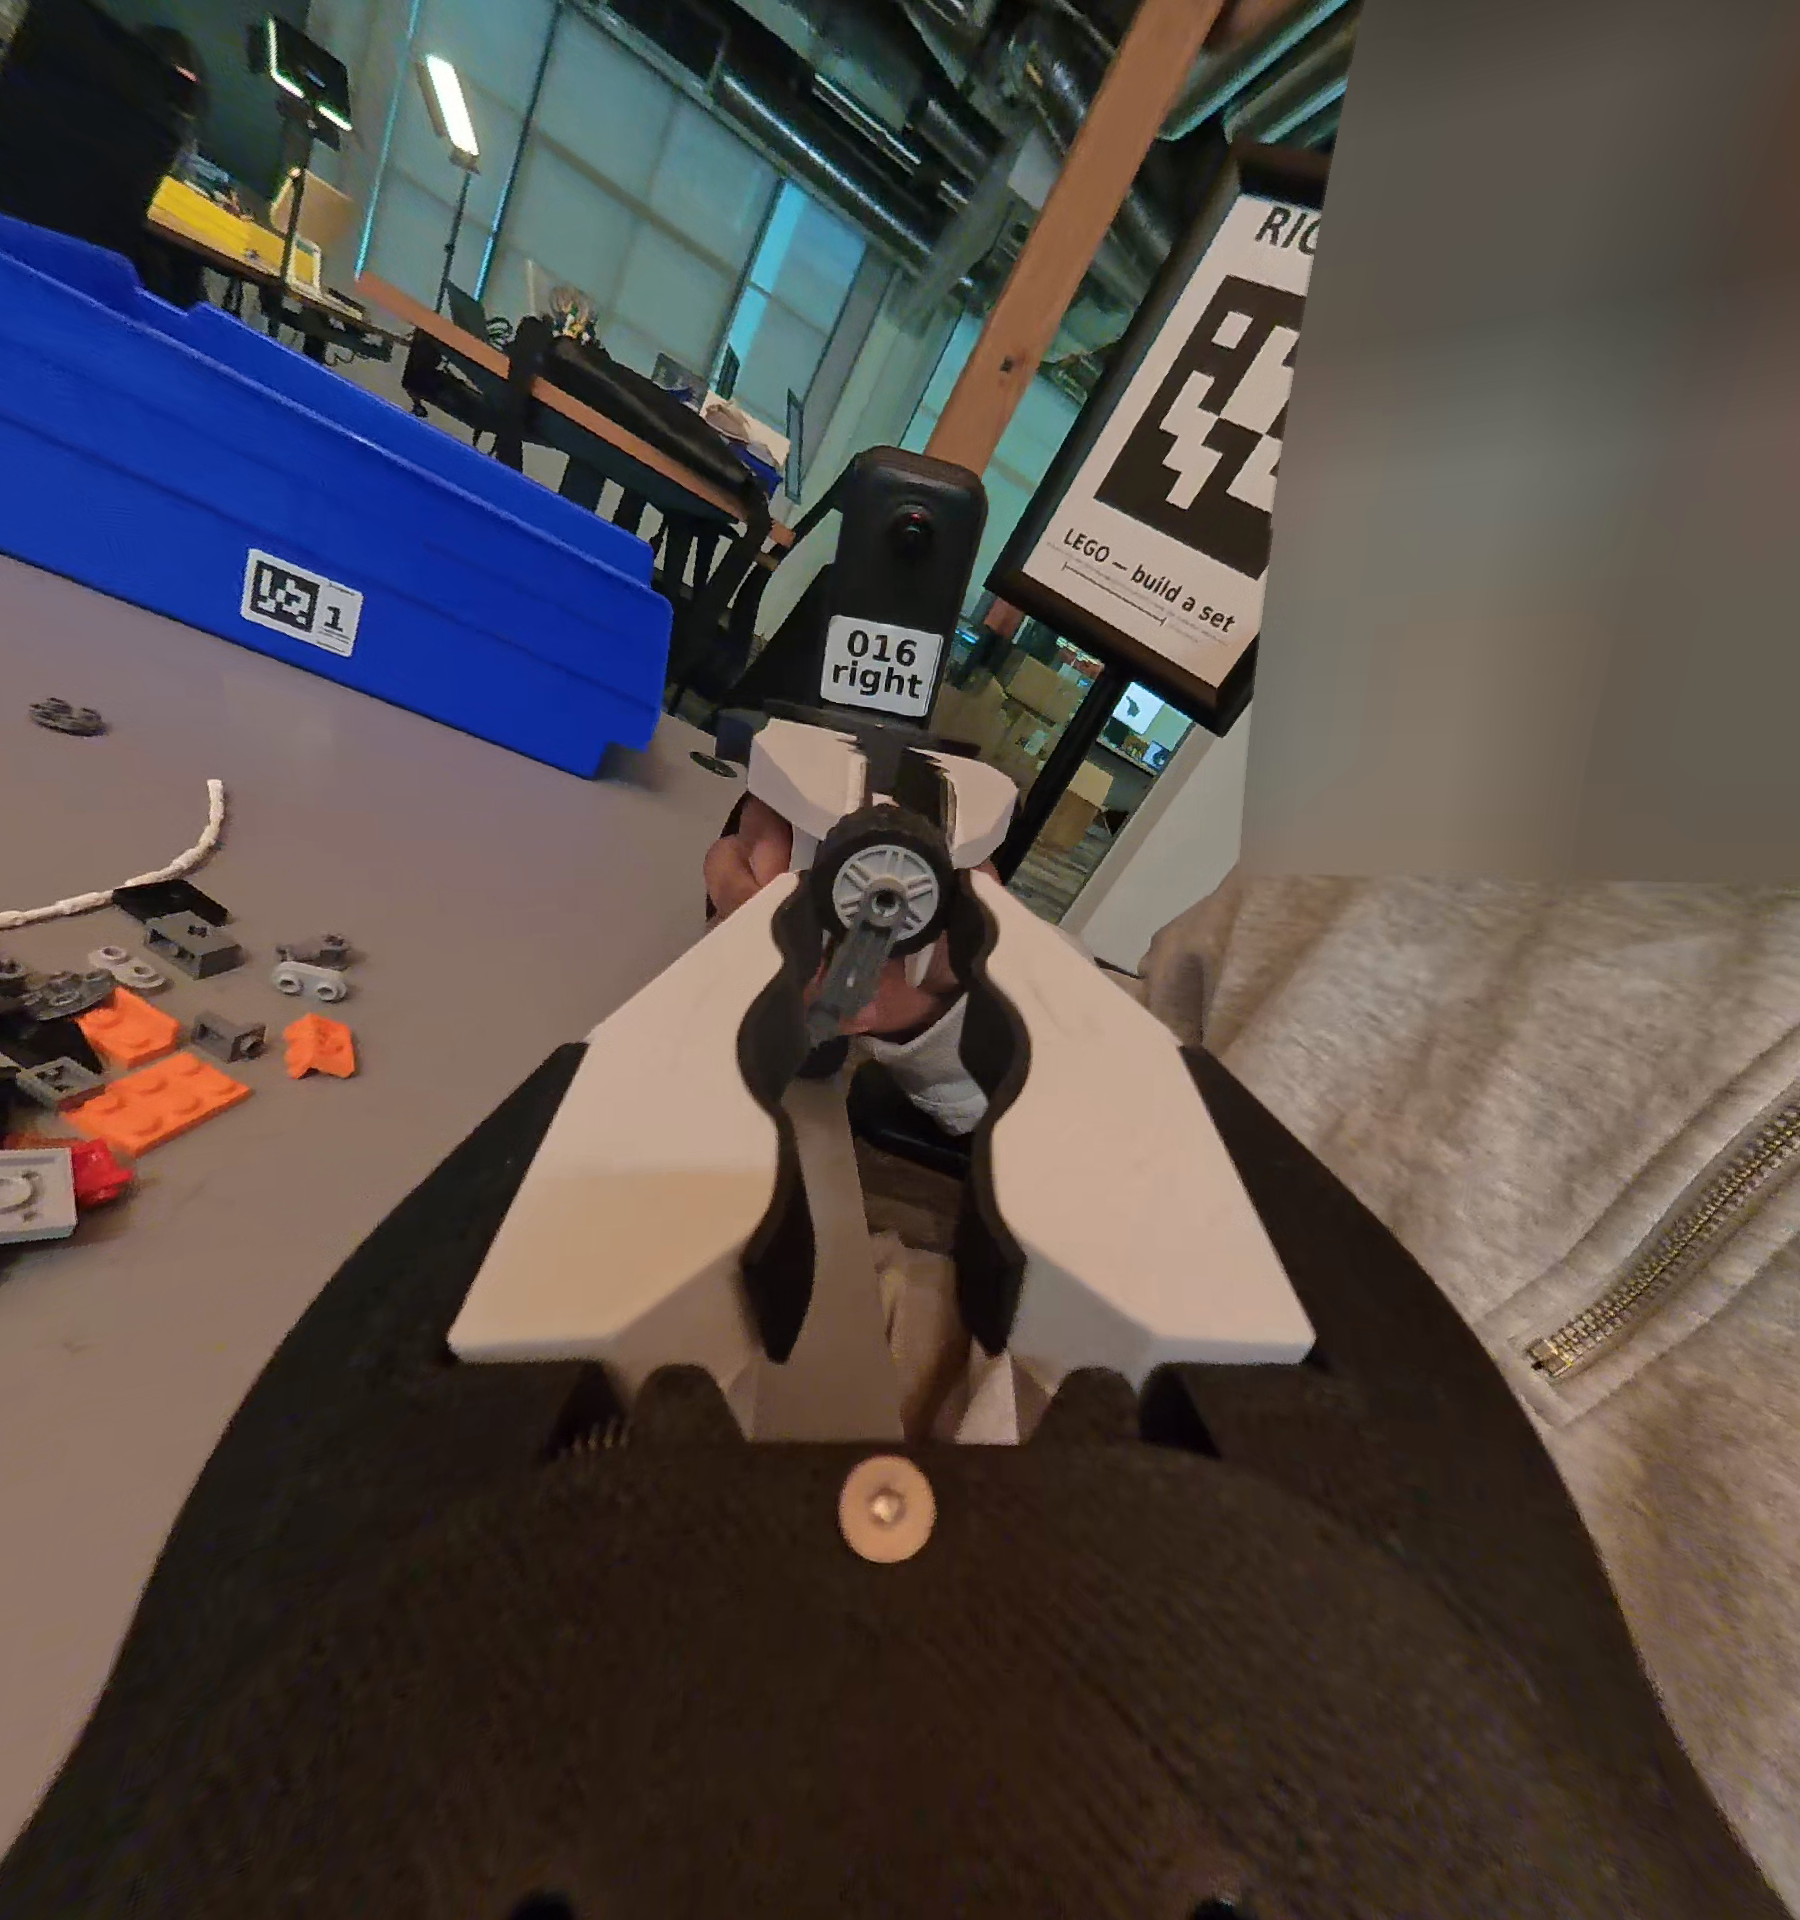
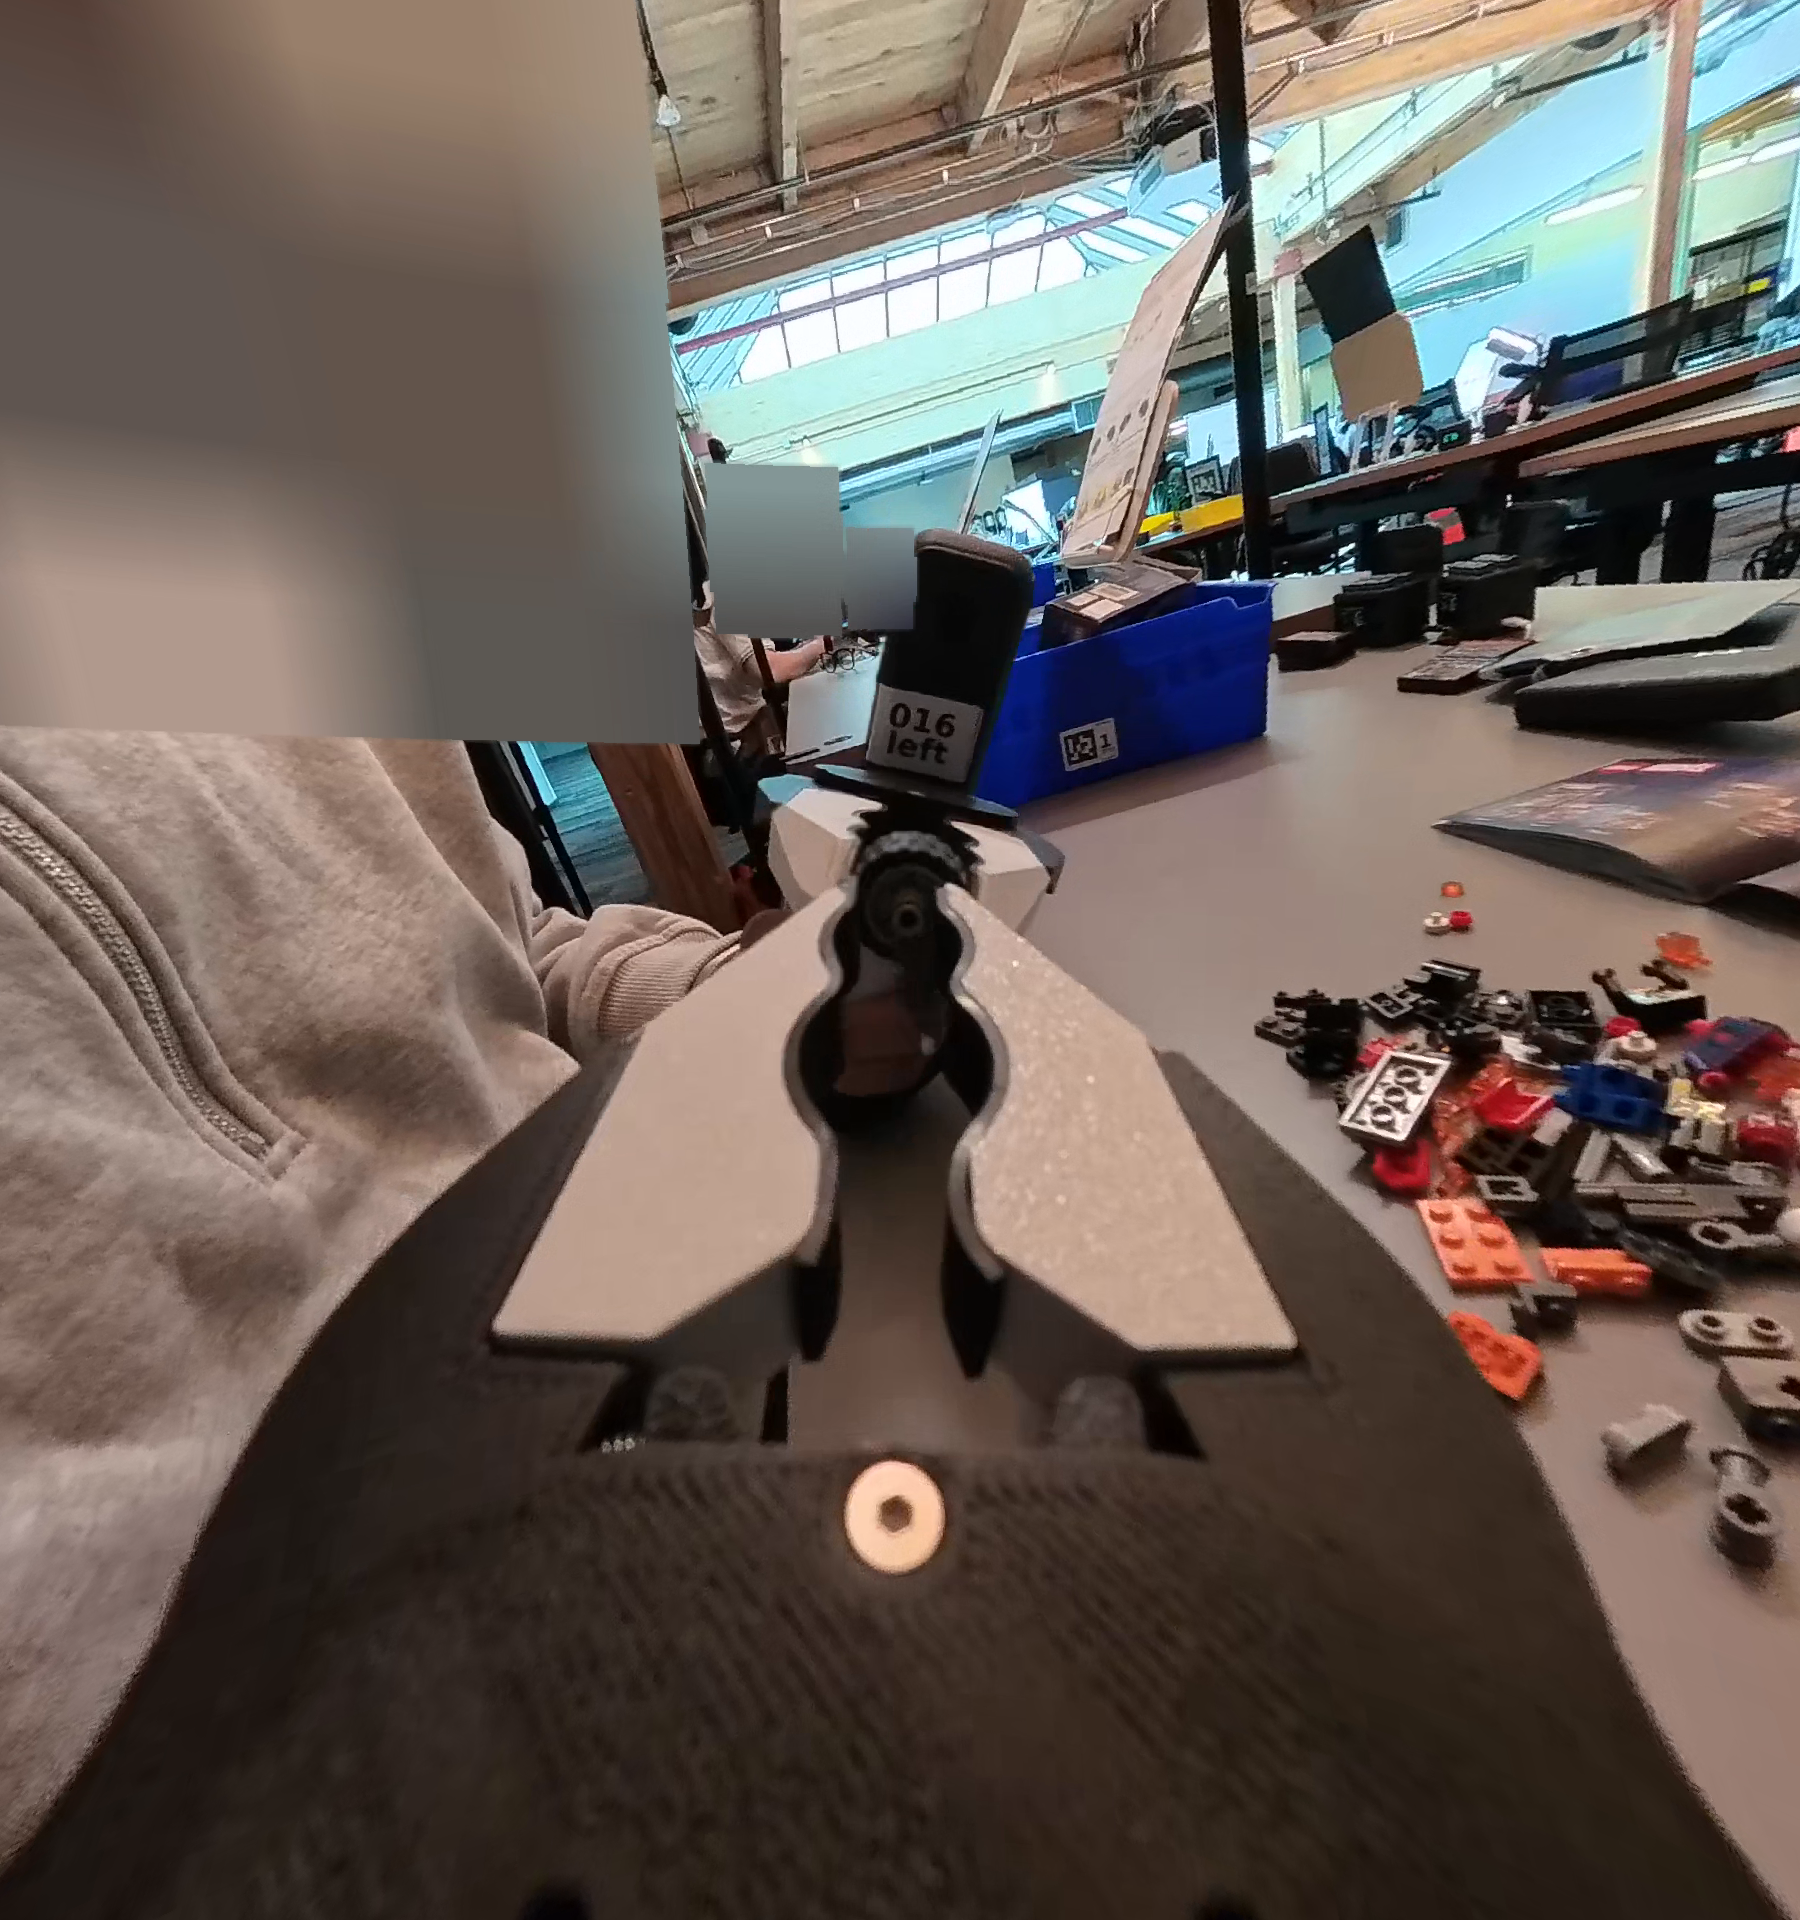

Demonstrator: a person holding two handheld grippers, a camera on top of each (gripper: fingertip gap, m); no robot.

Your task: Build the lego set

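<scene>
Between the tips of the left gripper [image 1: 885, 896] sat a small wheel [image 1: 883, 881], black tyre on a grey hub, and the jaws were pinched in on its tyre. The hub face pointed back along the jaws toward the camera, so the wheel's axis ran in line with the fingers. A dark grey beam [image 1: 849, 982] hung from the hub, its long axis slanting down and back through the gap between the jaws.

Tip to tip with it, the right gripper [image 2: 901, 920] was closed on a dark round piece [image 2: 908, 918], apparently the far side of the same assembly. Only these few parts looked joined. Well off to the outer side of the jaws, many loose bricks [image 2: 1561, 1132] lay unsorted on the grey table [image 2: 1239, 935].
</scene>
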